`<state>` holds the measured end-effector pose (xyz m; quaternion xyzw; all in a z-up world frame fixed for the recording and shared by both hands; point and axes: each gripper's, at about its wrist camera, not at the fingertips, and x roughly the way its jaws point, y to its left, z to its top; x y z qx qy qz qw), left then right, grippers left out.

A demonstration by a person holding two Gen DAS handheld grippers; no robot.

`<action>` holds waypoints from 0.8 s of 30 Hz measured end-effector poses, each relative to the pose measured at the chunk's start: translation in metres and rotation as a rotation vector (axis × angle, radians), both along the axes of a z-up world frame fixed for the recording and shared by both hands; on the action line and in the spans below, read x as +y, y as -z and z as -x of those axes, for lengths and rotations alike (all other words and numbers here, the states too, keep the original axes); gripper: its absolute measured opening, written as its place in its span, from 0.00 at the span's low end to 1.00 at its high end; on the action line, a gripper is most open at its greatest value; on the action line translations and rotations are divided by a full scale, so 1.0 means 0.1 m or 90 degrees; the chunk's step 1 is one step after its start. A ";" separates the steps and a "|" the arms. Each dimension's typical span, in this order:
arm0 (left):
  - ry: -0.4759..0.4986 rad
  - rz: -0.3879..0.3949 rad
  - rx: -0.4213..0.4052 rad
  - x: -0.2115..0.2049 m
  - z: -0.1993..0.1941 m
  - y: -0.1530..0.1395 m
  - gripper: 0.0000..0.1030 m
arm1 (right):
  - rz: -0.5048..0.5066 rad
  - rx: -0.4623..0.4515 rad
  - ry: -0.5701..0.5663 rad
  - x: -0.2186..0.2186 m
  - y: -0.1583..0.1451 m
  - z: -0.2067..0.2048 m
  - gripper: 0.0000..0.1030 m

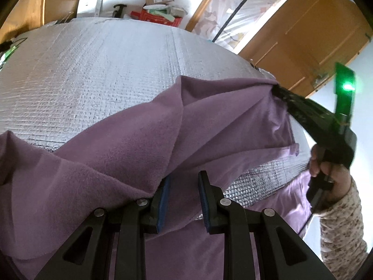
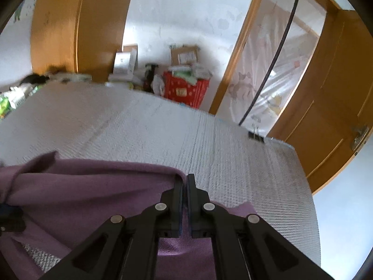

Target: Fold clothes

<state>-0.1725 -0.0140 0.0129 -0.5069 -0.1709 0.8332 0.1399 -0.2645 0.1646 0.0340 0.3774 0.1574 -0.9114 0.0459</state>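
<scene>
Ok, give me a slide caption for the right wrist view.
Right gripper shut on the edge of the purple garment, above the silver padded surface.

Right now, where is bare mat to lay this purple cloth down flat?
Bare silver mat runs beyond the purple fleece garment, up to the far-edge boxes and red bin. The near side is covered by fleece and both grippers, left and right.

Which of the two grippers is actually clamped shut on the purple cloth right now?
The right gripper: its jaws are pressed together on the purple cloth's edge. The left gripper has its jaws apart, the cloth only draped against one finger.
</scene>
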 end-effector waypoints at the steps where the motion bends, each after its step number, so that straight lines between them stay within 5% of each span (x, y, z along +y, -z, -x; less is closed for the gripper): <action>1: 0.001 0.008 0.003 -0.01 -0.03 -0.03 0.25 | -0.003 -0.012 0.005 -0.01 0.03 0.03 0.03; 9: -0.032 0.029 0.048 -0.39 -0.46 -0.34 0.25 | 0.028 -0.037 0.033 0.11 -0.13 -0.10 0.11; 15: -0.096 0.079 0.093 -0.85 -0.85 -0.66 0.25 | 0.006 -0.001 0.036 0.09 -0.40 -0.41 0.12; 24: -0.179 0.157 0.075 -1.36 -1.16 -0.69 0.25 | 0.067 -0.044 -0.083 -0.33 -0.48 -0.98 0.14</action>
